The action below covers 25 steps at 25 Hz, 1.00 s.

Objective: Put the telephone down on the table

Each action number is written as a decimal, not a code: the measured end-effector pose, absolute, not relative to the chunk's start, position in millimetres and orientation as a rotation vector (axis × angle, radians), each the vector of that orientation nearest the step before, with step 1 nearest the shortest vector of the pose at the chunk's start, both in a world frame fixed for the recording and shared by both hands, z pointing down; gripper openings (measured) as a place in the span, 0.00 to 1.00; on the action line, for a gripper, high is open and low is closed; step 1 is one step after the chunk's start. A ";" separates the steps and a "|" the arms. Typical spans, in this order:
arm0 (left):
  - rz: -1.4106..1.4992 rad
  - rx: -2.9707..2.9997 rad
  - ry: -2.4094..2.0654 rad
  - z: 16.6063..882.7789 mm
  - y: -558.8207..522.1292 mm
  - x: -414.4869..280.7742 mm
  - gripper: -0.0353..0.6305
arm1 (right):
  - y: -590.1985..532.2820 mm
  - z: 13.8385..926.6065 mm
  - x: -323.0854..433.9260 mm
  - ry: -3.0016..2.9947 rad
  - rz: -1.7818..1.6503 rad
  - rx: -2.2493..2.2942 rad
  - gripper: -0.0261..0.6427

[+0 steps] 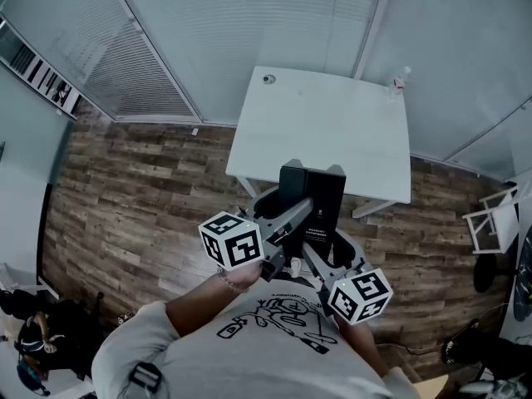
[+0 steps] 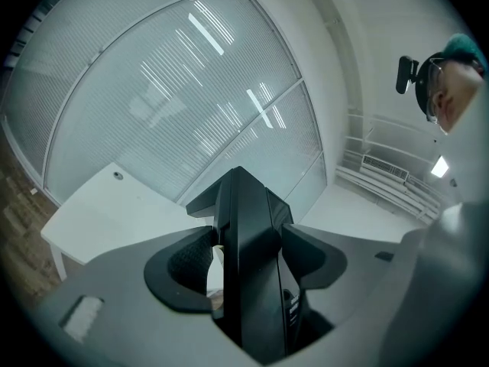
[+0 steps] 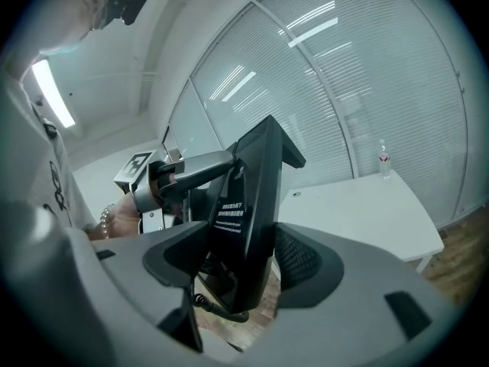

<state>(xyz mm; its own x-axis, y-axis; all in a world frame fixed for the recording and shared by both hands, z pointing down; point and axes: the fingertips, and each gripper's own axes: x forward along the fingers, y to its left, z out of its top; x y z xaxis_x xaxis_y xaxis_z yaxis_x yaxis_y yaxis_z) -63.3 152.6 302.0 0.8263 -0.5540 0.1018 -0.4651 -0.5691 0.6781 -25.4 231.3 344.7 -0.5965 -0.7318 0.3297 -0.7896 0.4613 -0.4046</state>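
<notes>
Black, flat desk telephone (image 1: 320,196), upright, white print on one face. Left gripper (image 2: 246,257) and right gripper (image 3: 238,260) both clamp it, jaws wide.

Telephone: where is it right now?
Head view centre: the telephone is held in the air between the left gripper and right gripper, just short of the white table.

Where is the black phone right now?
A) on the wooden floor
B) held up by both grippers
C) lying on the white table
B: the left gripper and the right gripper both clamp the telephone in the air, not yet on the table.
</notes>
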 end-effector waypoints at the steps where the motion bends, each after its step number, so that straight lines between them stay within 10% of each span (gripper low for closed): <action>1: -0.151 2.268 -0.743 304.2 145.9 -50.1 0.46 | 224.9 346.5 -12.4 -2.589 0.816 1.351 0.43; 25: -0.082 2.249 -0.665 327.5 57.5 34.1 0.47 | 140.5 366.0 65.1 -2.526 0.898 1.440 0.43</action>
<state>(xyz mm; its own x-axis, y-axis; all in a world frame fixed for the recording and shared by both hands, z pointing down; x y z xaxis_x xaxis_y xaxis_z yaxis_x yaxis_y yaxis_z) 34.1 57.5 327.5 0.8615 -0.4866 0.1450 -0.4366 -0.5641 0.7009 65.1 140.5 366.0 -0.5483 -0.7548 0.3601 -0.8128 0.3796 -0.4419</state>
